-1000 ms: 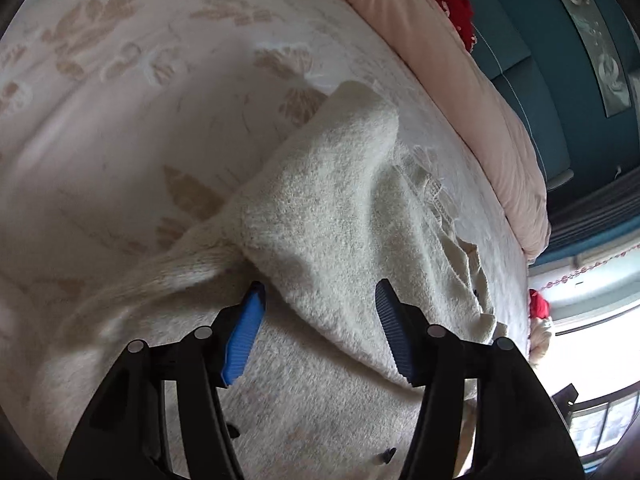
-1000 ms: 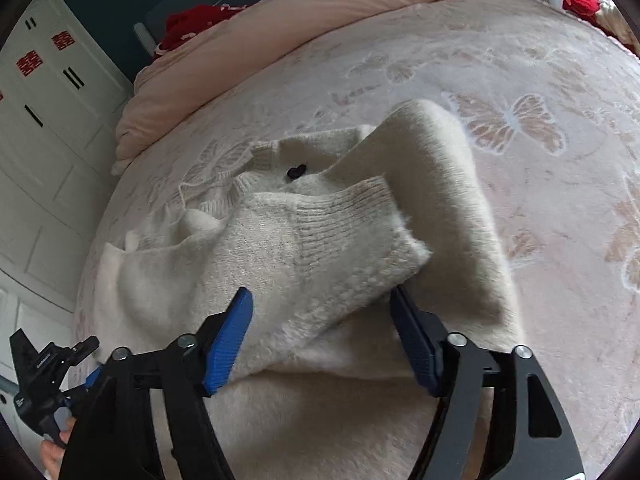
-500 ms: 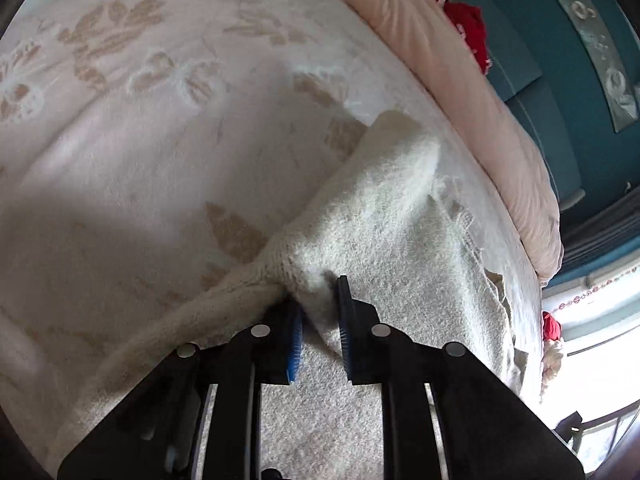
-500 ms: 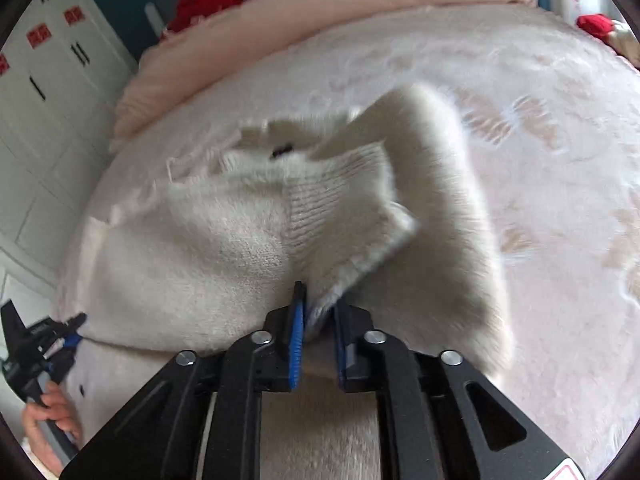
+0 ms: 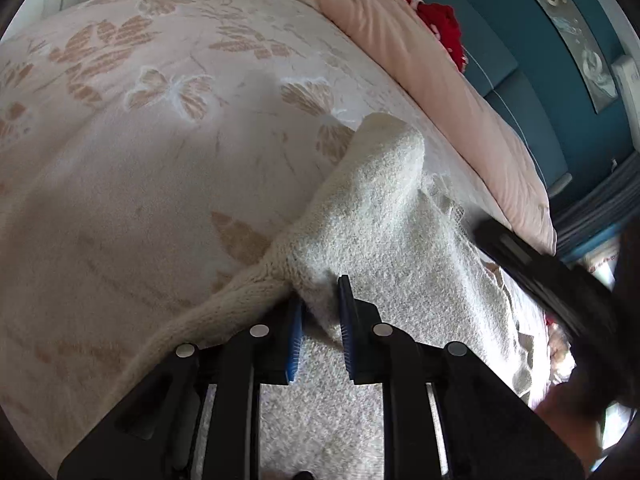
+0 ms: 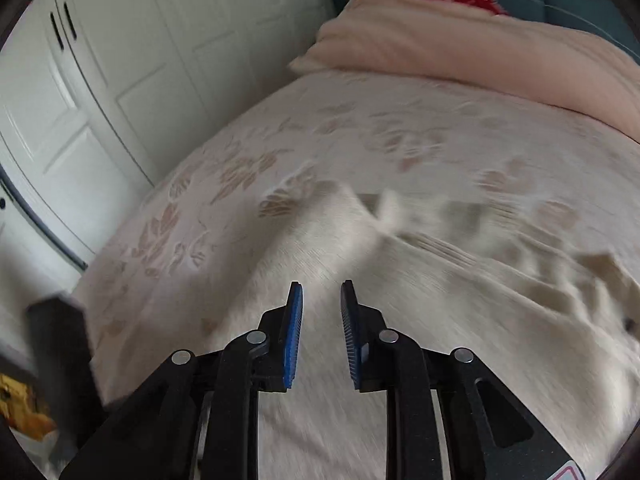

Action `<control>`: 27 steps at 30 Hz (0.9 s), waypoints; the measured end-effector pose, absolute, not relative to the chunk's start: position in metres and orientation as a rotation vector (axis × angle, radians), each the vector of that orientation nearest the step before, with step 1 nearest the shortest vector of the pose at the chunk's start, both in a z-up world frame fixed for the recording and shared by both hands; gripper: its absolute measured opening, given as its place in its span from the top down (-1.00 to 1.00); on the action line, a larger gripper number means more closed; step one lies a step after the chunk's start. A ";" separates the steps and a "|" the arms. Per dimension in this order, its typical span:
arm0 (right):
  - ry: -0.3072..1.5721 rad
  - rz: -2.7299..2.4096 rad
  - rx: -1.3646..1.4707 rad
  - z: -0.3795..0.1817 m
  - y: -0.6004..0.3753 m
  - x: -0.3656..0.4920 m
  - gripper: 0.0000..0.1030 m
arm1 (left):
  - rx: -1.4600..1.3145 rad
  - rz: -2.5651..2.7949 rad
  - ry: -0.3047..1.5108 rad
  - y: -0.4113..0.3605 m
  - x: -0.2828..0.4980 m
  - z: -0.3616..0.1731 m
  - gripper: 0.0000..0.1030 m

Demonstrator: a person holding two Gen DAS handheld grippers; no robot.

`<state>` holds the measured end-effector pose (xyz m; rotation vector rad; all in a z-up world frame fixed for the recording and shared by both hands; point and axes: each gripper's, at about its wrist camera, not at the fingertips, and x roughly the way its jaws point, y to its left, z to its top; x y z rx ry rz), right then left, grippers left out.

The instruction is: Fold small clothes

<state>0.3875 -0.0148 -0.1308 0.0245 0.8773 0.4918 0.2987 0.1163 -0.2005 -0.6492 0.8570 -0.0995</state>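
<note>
A cream knitted sweater (image 5: 380, 208) lies on the bed's butterfly-patterned spread (image 5: 160, 160). My left gripper (image 5: 320, 284) is shut on a folded edge of it, where a ribbed band meets the fluffy knit. In the right wrist view the sweater (image 6: 440, 300) is motion-blurred and fills the space under my right gripper (image 6: 320, 286). Its jaws are closing, with cream knit between the blue pads. In the left wrist view the right gripper (image 5: 540, 276) shows as a dark blurred bar at the right, over the sweater.
A pink rolled duvet (image 5: 440, 92) lies along the far side of the bed, with something red (image 5: 440, 20) behind it against a teal wall. White wardrobe doors (image 6: 100, 80) stand beside the bed. A dark blurred shape (image 6: 60, 340) is at the left edge.
Both grippers went from open around the sweater to pinched on it. The right one then swept fast across the bed, toward the wardrobe side, with its wrist rolling. The left one barely moved.
</note>
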 end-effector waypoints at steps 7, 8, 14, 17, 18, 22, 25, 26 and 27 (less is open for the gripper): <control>0.941 0.427 0.017 -0.174 0.030 0.446 0.79 | -0.576 -0.114 0.802 0.110 0.294 -0.203 0.67; 0.937 0.417 0.052 -0.169 0.025 0.445 0.79 | -0.578 -0.114 0.799 0.111 0.294 -0.204 0.67; 0.747 0.294 0.231 -0.118 -0.094 0.341 0.69 | -0.527 -0.107 0.801 0.103 0.291 -0.193 0.63; 0.725 0.080 0.275 -0.120 -0.192 0.267 0.61 | -0.483 -0.106 0.760 0.090 0.276 -0.170 0.28; 0.730 0.005 0.303 -0.125 -0.224 0.244 0.55 | -0.480 -0.113 0.741 0.084 0.270 -0.163 0.18; 0.794 -0.161 0.468 -0.150 -0.325 0.180 0.54 | -0.495 -0.208 0.740 0.038 0.261 -0.144 0.06; 0.807 -0.141 0.428 -0.152 -0.337 0.160 0.54 | -0.490 -0.290 0.776 -0.010 0.261 -0.144 0.05; 0.814 -0.138 0.386 -0.153 -0.335 0.158 0.54 | -0.486 -0.310 0.794 -0.025 0.261 -0.147 0.04; 0.830 -0.143 0.335 -0.155 -0.332 0.160 0.51 | -0.482 -0.327 0.821 -0.040 0.260 -0.151 0.03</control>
